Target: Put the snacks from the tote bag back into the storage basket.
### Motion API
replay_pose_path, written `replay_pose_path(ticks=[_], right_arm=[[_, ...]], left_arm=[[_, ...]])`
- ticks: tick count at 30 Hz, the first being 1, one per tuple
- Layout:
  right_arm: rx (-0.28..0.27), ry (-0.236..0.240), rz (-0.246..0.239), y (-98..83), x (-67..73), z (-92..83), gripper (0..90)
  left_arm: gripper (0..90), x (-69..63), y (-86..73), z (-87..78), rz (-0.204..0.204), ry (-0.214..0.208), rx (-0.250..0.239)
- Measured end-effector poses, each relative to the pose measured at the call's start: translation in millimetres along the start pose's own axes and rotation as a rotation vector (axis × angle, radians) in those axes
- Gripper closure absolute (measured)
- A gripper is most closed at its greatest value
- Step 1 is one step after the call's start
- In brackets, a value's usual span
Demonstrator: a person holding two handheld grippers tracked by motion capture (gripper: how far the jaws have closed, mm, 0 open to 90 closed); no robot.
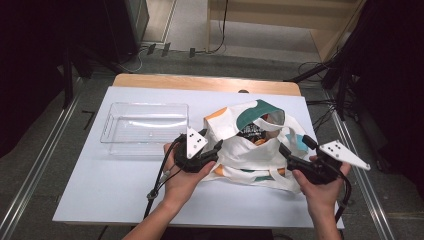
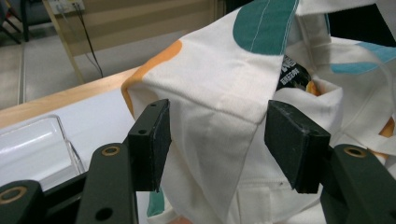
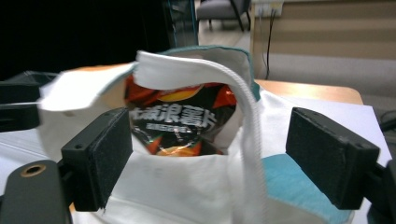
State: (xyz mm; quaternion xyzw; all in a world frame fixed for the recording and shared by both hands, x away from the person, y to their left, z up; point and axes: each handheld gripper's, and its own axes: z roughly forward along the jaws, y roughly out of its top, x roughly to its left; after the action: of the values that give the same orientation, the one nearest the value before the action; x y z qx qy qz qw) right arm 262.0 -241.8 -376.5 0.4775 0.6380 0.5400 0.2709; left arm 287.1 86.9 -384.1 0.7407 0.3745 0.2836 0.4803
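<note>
High view: tote bag (image 1: 252, 145) lies on the white table (image 1: 100, 195) between both claws, left gripper (image 1: 212, 145) at its left edge, right gripper (image 1: 290, 152) at its right, clear tray (image 1: 145, 129) off beyond the left one. Left gripper view: jaws apart, a raised fold of the bag's rim between them, unclamped; likely best to close squarely on that fold. Right gripper view: jaws apart astride the white strap (image 3: 250, 135), snack packet (image 3: 175, 123) just ahead inside the mouth; reach past the strap, not onto it.
</note>
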Motion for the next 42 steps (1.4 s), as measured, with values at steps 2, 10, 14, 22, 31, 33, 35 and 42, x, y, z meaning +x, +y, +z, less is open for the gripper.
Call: replay_pose_path(ticks=[2,10,14,22,31,33,35,42], right_arm=[[-0.041,0.030,-0.009,-10.7,13.0,-9.4,27.0],[0.096,0.141,-0.139,-26.6,51.1,39.6,37.5],[0.187,0.149,-0.140,-27.8,52.7,72.2,39.3],[0.286,0.136,-0.155,-53.3,53.8,70.9,87.9],[0.405,0.189,-0.182,-88.5,63.8,49.5,90.0],[0.427,0.203,-0.190,-90.0,63.8,47.8,90.0],[0.432,0.217,-0.157,-85.4,59.8,47.1,88.8],[0.216,0.133,-0.067,-44.3,52.1,47.1,62.6]], left_arm=[[42.7,-1.2,1.0,1.3,0.007,-0.007,0.000],[41.6,-3.9,3.4,7.1,0.007,-0.016,0.006],[38.7,-4.9,4.1,10.5,0.029,-0.006,0.017],[56.5,14.6,2.3,28.6,0.011,0.000,0.091],[65.0,29.0,2.6,45.5,-0.075,-0.050,0.125],[64.9,27.8,0.7,46.2,-0.094,-0.054,0.118],[65.2,24.8,0.5,43.8,-0.078,-0.059,0.101],[68.6,30.6,4.6,33.2,-0.091,-0.120,0.097]])
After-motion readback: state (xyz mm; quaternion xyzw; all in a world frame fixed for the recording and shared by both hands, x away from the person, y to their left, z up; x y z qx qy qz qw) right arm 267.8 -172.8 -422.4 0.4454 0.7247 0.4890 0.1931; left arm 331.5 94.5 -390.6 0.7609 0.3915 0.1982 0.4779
